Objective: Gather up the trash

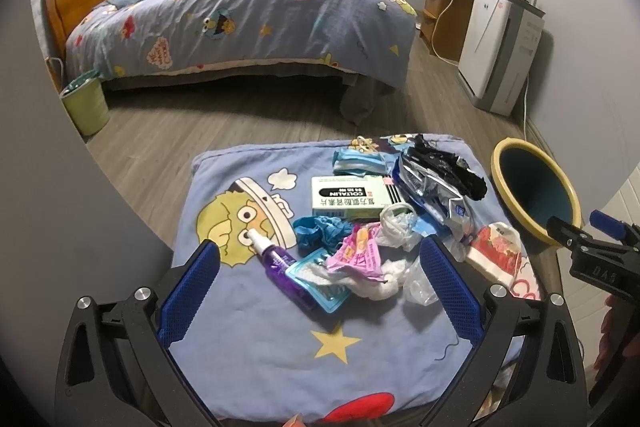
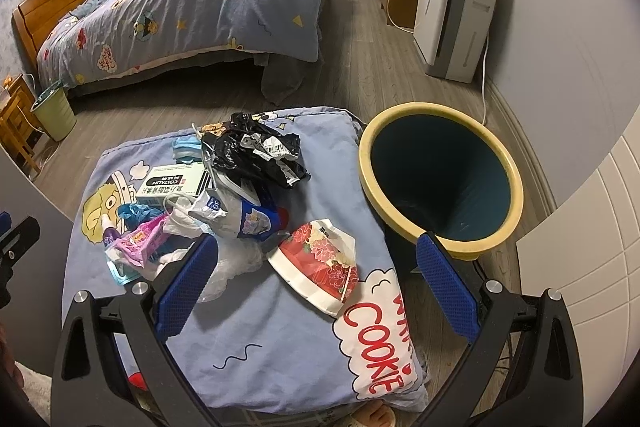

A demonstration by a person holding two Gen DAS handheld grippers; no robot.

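Right wrist view: the trash lies heaped on a blue cartoon-print cushion [image 2: 256, 339], with the red floral paper packet [image 2: 320, 263] nearest and lying apart from the rest. Behind it sit a crumpled clear plastic bag [image 2: 232, 263], a silver-and-blue foil pouch [image 2: 244, 215], a black plastic bag [image 2: 256, 151], a Coltalin medicine box [image 2: 172, 183], a pink wrapper [image 2: 140, 239] and a purple spray bottle [image 1: 280, 267]. The yellow-rimmed bin [image 2: 440, 179] stands on the floor just beside the cushion's right edge, probably so that each piece needs only a short carry. The right tongs [image 2: 316, 291] are spread wide and empty, framing the floral packet, judged the first pick. The left tongs [image 1: 320, 291] are likewise spread and empty above the pink wrapper. The bed [image 2: 192, 7] stands well beyond.
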